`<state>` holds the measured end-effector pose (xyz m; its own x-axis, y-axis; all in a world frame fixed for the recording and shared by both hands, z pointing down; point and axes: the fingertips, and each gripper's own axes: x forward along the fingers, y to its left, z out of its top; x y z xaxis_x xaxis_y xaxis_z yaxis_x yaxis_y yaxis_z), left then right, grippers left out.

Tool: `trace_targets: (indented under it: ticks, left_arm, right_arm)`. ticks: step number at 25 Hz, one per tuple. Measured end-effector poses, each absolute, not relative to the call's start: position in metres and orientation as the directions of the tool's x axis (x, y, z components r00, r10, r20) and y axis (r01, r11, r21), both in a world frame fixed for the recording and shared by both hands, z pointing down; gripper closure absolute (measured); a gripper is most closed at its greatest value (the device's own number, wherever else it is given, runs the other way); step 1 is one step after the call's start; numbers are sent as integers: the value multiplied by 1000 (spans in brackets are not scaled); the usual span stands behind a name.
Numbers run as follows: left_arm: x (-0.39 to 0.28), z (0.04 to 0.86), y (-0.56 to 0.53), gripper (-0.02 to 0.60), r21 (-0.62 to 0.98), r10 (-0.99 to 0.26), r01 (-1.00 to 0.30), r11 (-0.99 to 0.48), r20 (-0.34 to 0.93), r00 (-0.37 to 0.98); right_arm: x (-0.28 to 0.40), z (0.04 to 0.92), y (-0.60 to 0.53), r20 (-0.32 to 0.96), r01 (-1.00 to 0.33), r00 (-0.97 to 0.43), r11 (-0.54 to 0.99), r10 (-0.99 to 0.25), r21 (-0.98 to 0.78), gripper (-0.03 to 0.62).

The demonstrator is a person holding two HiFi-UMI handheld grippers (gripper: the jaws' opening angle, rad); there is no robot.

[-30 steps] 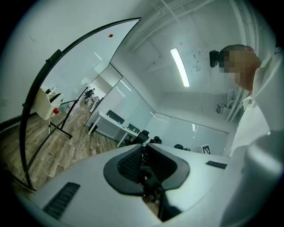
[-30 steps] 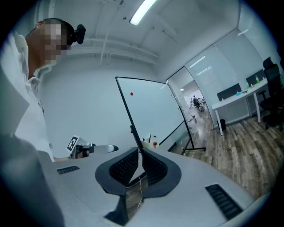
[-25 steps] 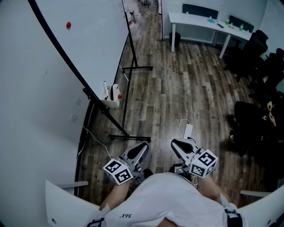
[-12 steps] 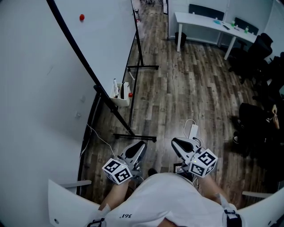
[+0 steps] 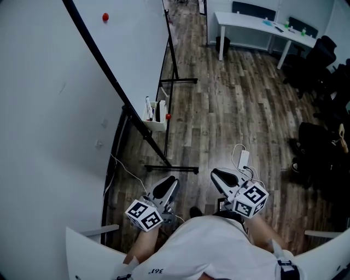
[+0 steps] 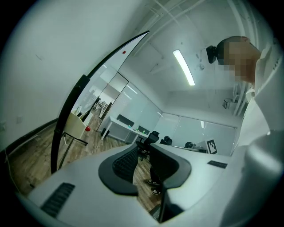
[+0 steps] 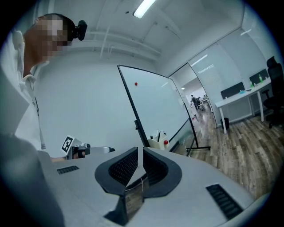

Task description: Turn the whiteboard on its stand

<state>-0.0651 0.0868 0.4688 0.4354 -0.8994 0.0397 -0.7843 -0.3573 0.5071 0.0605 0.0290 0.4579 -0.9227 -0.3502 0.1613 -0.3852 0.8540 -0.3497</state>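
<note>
The whiteboard (image 5: 82, 82) stands tilted on its black stand (image 5: 170, 167) at the upper left, with a red magnet (image 5: 105, 17) on it. A white tray (image 5: 156, 115) with markers hangs at its lower edge. Both grippers are low in front of my body and clear of the board. My left gripper (image 5: 167, 188) has just been opening its jaws. In the left gripper view the left gripper (image 6: 144, 148) shows a small gap with nothing in it, and the board's black frame (image 6: 84, 84) arcs at the left. My right gripper (image 5: 219, 176) is shut and empty. The right gripper (image 7: 140, 150) points toward the whiteboard (image 7: 155, 102).
A white desk (image 5: 257, 27) stands at the back right, with black office chairs (image 5: 322, 60) along the right side. A white power adapter (image 5: 243, 159) with its cable lies on the wood floor by my right gripper. A thin cable (image 5: 123, 167) runs near the wall.
In the head view the whiteboard, its tray and the stand's feet have shifted to the right and slightly up. Both grippers keep their places in front of my body.
</note>
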Motion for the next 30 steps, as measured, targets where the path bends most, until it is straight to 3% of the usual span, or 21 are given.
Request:
trace_targets:
  ticks: [30]
  left_arm:
    - [-143,465,-29,486,482,-985,-872,-84,94,147]
  right_arm:
    - [-15,477,-124,168,-209,-973,904,-156,-374,560]
